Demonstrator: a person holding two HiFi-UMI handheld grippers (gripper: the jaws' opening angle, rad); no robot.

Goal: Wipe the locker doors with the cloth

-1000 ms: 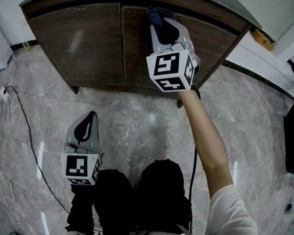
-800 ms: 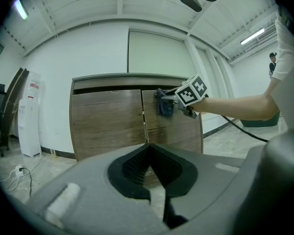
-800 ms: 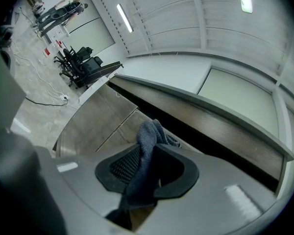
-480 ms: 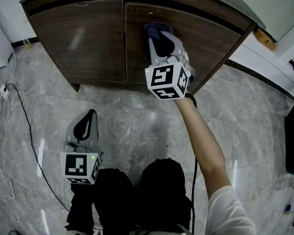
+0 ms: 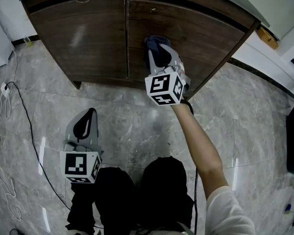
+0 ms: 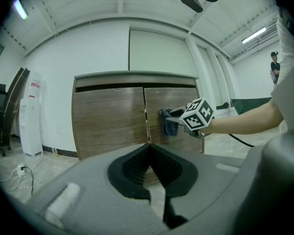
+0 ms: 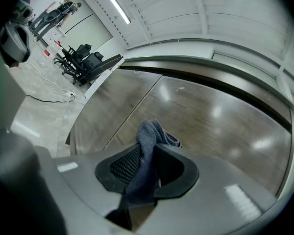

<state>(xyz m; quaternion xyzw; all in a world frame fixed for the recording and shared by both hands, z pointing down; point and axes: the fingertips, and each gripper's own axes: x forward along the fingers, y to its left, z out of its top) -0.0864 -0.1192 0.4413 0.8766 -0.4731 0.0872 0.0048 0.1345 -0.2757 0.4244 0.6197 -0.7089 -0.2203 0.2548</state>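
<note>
Head view: right gripper is held out level at the locker, jaws clamped on a dark blue-grey cloth. The cloth's bunched end sits against the right door, near that door's left edge, just beside the seam between the two doors and about halfway up. Left door has nothing on it. Forearm reaches out from the lower right.

Right gripper view: the cloth runs up between the black pads, which are pinched onto it. Its folded end sticks out past the tips of the right gripper towards the brown door.

Left gripper hangs low over the grey marble floor, well apart from the locker. In the left gripper view, the tips of the left gripper are pressed together with nothing between them, and it faces the doors from a distance. A thin cable trails on the floor at left.
</note>
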